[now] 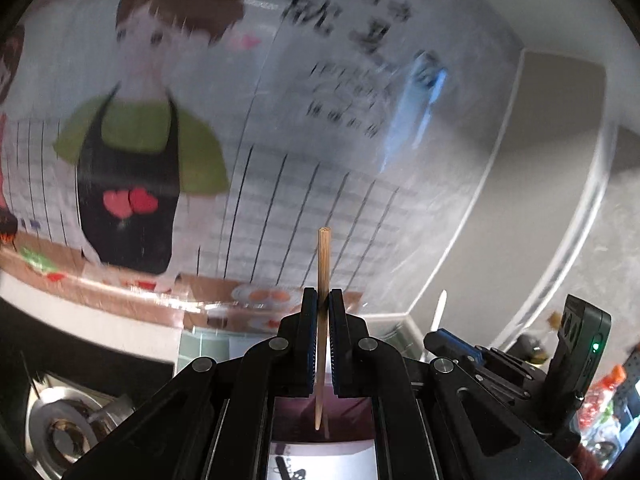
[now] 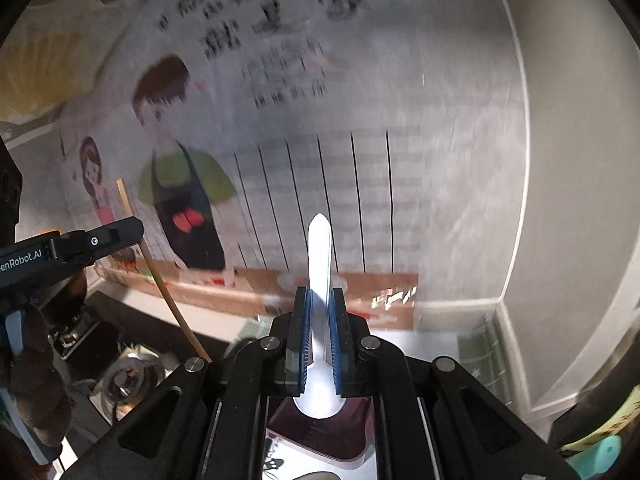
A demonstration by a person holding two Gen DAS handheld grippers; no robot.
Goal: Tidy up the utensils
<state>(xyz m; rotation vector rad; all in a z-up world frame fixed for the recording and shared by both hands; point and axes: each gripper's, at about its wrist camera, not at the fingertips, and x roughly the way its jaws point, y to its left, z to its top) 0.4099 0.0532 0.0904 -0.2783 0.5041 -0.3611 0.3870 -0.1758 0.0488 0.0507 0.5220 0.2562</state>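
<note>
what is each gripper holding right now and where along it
The left gripper is shut on a wooden chopstick, gripped around mid-length. The right gripper is shut on a white plastic spoon, gripped on its handle above the bowl.

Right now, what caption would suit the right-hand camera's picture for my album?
Right gripper clamps a white plastic spoon upright before a cartoon wall poster, while the left gripper holds a wooden chopstick.

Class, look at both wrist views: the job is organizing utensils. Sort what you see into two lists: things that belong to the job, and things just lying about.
Belongs to the job:
- wooden chopstick, clamped in the left claw
- white plastic spoon, clamped in the right claw

Just lying about:
- cartoon wall poster
- metal stove burner
- green tiles
</note>
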